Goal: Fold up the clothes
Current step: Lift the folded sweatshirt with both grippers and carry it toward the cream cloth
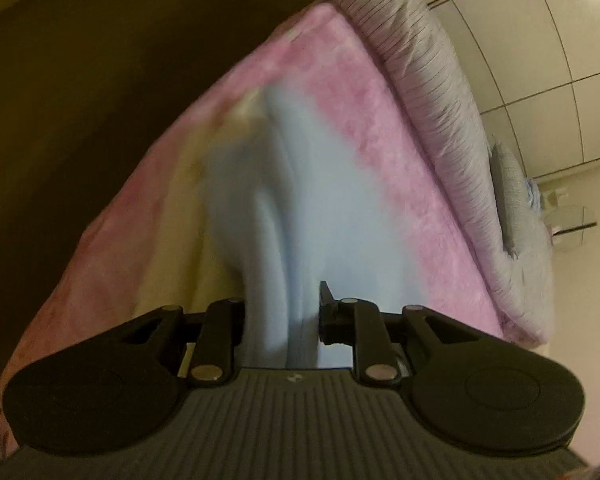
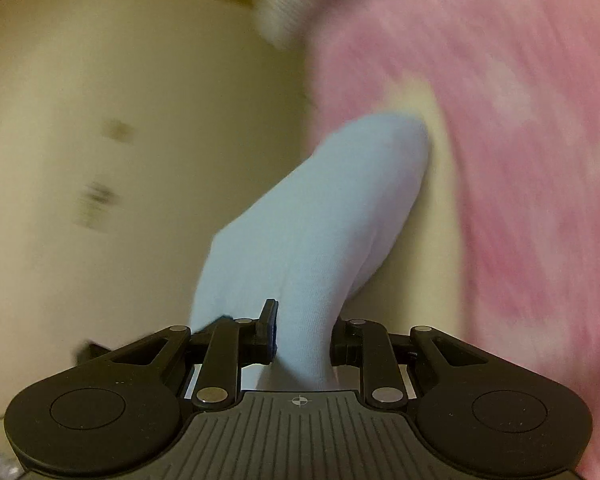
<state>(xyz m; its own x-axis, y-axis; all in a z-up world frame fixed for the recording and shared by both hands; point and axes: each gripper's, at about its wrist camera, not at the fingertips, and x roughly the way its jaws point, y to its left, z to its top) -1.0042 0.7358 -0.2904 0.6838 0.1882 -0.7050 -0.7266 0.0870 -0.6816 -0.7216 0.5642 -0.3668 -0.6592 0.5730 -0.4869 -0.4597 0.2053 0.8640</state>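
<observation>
Left wrist view showed the left hand-held gripper [image 1: 282, 316] closed on a gathered fold of a pale blue garment [image 1: 300, 184], the cloth pinched between its two fingers and running straight away from them, forward and down, onto a pink fleecy blanket [image 1: 400, 152] spread on a bed. The garment's long axis lay along the line the fingers pointed, so the free length trailed ahead of the grip, not to either side. A grey striped pillow [image 1: 428, 80] ran along the far edge of the bed, well apart from the cloth.

In the right wrist view the right hand-held gripper [image 2: 302, 334] was likewise clamped on the same blue cloth [image 2: 320, 208], which rose from the fingers as a taut, narrow band leaning up and to the right, its far end rounding off near the pink blanket [image 2: 520, 160]. The surroundings were smeared with blur and could not be read closely.

Both hands therefore held the garment at its near end, each with the cloth stretching away in front. Judging from this, the piece was being carried or dragged across the bed for laying out, and the next move would depend on keeping the two grips level and apart so the cloth spread flat. Neither hand looked clearly nearer the free end.
</observation>
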